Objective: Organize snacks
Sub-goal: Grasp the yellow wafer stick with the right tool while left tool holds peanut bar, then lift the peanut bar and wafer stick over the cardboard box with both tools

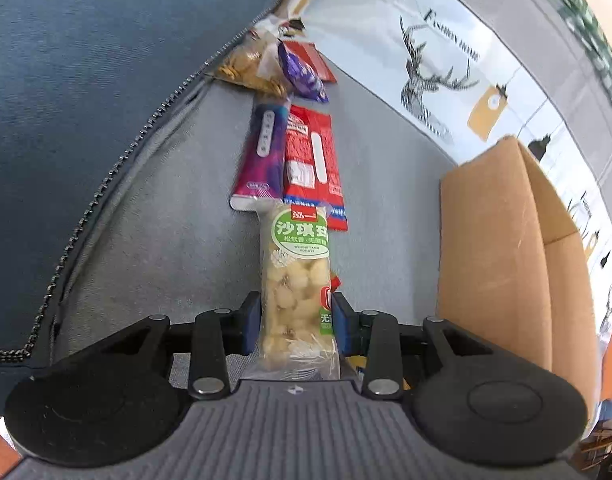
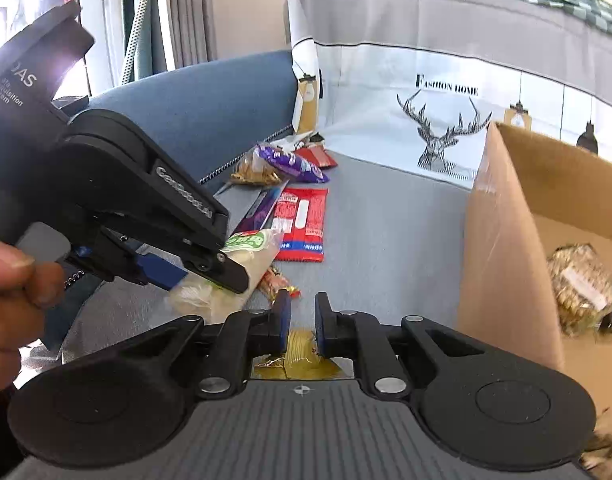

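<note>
My left gripper (image 1: pixel 297 320) is shut on a clear-wrapped sachima bar with a green label (image 1: pixel 297 272), held above the grey sofa seat (image 1: pixel 386 160). The same bar (image 2: pixel 241 256) and the left gripper (image 2: pixel 193 272) show at left in the right wrist view. My right gripper (image 2: pixel 302 320) is shut on a yellow packet (image 2: pixel 301 348), near the seat. A red packet (image 1: pixel 312 164), a purple packet (image 1: pixel 261 152), a purple wrapper (image 1: pixel 301 72) and a bag of brown snacks (image 1: pixel 245 68) lie on the seat ahead. A small orange-red snack (image 2: pixel 277 280) lies by the right fingers.
An open cardboard box (image 2: pixel 502 240) stands at the right, with a clear bag of snacks (image 2: pixel 582 288) inside; it also shows in the left wrist view (image 1: pixel 494 248). A blue cushion (image 1: pixel 85 80) rises at the left. A deer-print cloth (image 2: pixel 442 136) covers the sofa back.
</note>
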Demonstrator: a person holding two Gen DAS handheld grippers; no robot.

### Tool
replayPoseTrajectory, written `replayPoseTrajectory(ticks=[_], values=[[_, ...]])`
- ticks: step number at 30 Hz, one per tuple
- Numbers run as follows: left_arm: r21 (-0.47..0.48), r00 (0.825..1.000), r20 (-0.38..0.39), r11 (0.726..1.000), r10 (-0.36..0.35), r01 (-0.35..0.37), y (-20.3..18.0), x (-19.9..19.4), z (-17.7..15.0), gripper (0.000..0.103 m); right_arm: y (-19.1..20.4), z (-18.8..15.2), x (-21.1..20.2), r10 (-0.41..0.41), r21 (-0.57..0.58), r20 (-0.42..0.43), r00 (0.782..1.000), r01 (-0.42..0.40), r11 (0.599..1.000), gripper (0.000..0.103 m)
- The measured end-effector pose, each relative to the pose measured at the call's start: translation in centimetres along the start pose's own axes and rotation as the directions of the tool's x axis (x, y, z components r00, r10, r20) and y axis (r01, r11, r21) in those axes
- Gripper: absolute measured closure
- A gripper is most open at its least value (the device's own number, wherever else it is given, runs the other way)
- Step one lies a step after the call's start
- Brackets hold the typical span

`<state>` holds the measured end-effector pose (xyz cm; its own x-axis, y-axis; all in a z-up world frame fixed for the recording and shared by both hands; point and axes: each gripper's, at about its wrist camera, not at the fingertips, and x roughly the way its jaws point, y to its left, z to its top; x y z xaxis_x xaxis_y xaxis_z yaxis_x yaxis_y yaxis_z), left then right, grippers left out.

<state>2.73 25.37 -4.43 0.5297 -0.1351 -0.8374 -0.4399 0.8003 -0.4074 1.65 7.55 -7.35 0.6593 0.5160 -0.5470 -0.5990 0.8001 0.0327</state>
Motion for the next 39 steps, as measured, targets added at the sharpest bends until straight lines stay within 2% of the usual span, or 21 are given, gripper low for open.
replayPoseTrajectory(ticks=[2,4,7,9,11,13,16,17,18,20,24,31,35,39], values=[[-0.017,1.000,0.003,1.000,-0.006,0.006,0.2,-0.1,0.1,0.063,-0.1,0.1,0.1,0.012,0.000,-0.016,1.000,-0.012,1.000,0.090],[-0.020,1.000,0.000,1.000,0.001,-0.001,0.2,0.0,0.2,0.063,-0.2,-0.3,0.9,0.049,0.003,-0.084,0.995,-0.049,0.999,0.090],[-0.011,1.000,-0.006,1.000,0.007,-0.008,0.0,0.2,0.2,0.063,0.4,-1.0,2.0,0.036,-0.026,-0.147,0.989,-0.040,0.999,0.088],[-0.009,1.000,-0.004,1.000,0.012,-0.012,0.1,0.2,0.2,0.063,0.5,-1.2,2.3,0.035,-0.026,-0.147,0.989,-0.039,0.999,0.069],[-0.011,1.000,-0.005,1.000,0.012,-0.012,0.2,0.3,0.2,0.063,0.5,-1.2,2.8,0.036,-0.009,-0.155,0.987,-0.038,0.999,0.061],[-0.015,1.000,-0.007,1.000,0.020,-0.020,0.4,0.4,0.3,0.063,0.5,-1.2,3.4,0.039,0.001,-0.174,0.984,-0.040,0.999,0.058],[-0.024,1.000,-0.008,1.000,0.019,-0.020,0.5,0.5,0.4,0.063,0.9,-1.8,4.5,0.025,-0.018,-0.230,0.973,-0.030,0.999,0.060],[-0.024,1.000,-0.007,1.000,0.020,-0.020,0.4,0.5,0.4,0.063,1.1,-1.8,4.5,0.019,-0.031,-0.227,0.974,-0.026,0.999,0.072],[-0.021,1.000,-0.004,1.000,0.022,-0.022,0.3,0.5,0.4,0.063,1.2,-1.8,4.4,0.019,-0.039,-0.223,0.975,-0.029,0.999,0.078],[-0.016,1.000,0.005,1.000,0.022,-0.022,0.0,0.3,0.4,0.063,1.2,-1.7,4.1,0.028,-0.035,-0.216,0.976,-0.036,0.999,0.078],[-0.009,0.999,0.035,1.000,0.016,-0.016,-0.3,-0.5,0.3,0.063,1.2,-0.9,2.4,0.016,-0.040,-0.158,0.987,-0.023,0.999,0.078],[-0.011,0.993,0.116,1.000,-0.010,0.011,-0.9,-2.6,0.3,0.063,0.6,1.6,-2.2,-0.008,-0.069,-0.004,1.000,0.008,0.998,0.078],[0.008,0.984,0.177,1.000,-0.031,0.030,-2.7,-3.5,0.0,0.063,-0.6,3.4,-5.5,-0.028,-0.052,0.085,0.996,0.032,0.998,0.078],[0.057,0.969,0.238,0.997,-0.058,0.046,-5.8,-3.7,-0.4,0.063,-2.9,3.5,-8.5,-0.039,-0.011,0.198,0.979,0.042,0.999,0.078]])
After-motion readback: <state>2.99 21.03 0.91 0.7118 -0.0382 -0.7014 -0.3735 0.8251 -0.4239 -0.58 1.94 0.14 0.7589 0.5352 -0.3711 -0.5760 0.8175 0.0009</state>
